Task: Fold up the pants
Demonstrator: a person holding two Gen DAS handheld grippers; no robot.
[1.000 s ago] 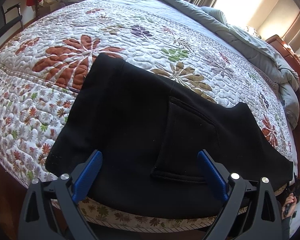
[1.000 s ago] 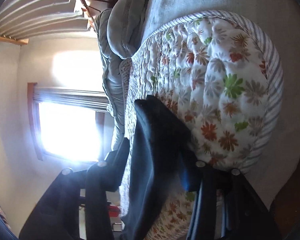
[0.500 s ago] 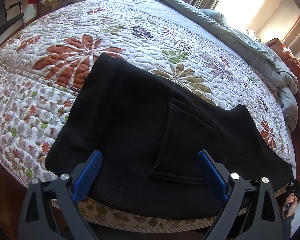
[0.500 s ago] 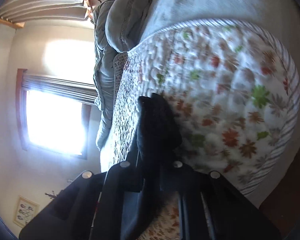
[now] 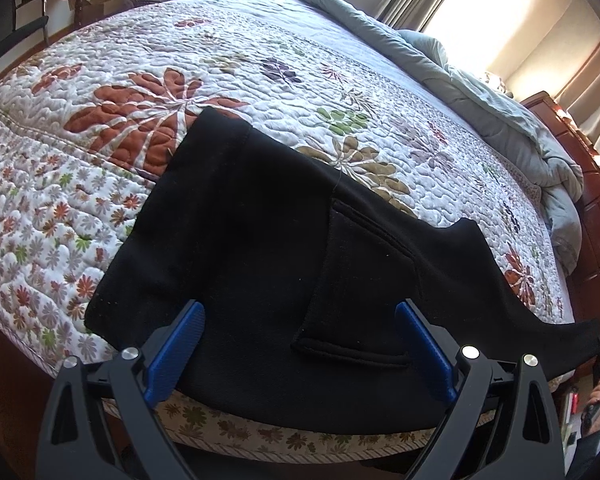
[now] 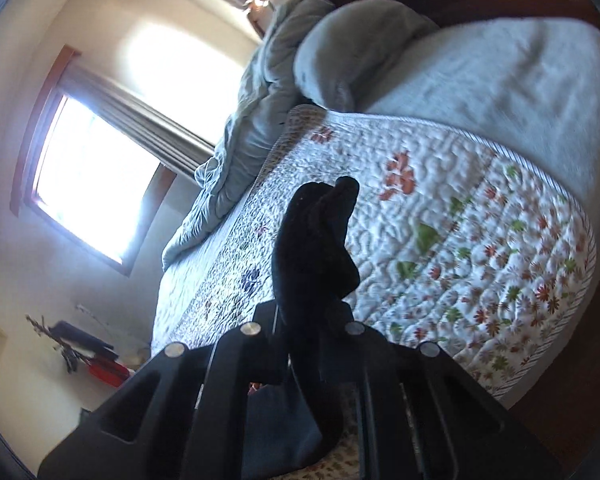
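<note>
Black pants (image 5: 260, 248) lie spread on the floral quilt, with the waist and a back pocket (image 5: 360, 280) near the bed's front edge. My left gripper (image 5: 300, 332) is open, its blue pads (image 5: 176, 348) wide apart just above the waist edge, holding nothing. My right gripper (image 6: 312, 320) is shut on a bunched end of the black pants (image 6: 312, 240), lifted above the quilt. In the left wrist view that end shows at the far right (image 5: 572, 344).
The floral quilt (image 5: 220, 60) covers a bed. A rumpled grey-blue duvet (image 5: 480, 92) lies along the far side. A dark wooden headboard (image 5: 596, 200) stands at right. A bright window (image 6: 84, 176) is behind. A chair (image 5: 16, 32) stands at far left.
My right gripper has closed on the pants' end and swung up over the quilt. My left gripper stays open and has barely moved.
</note>
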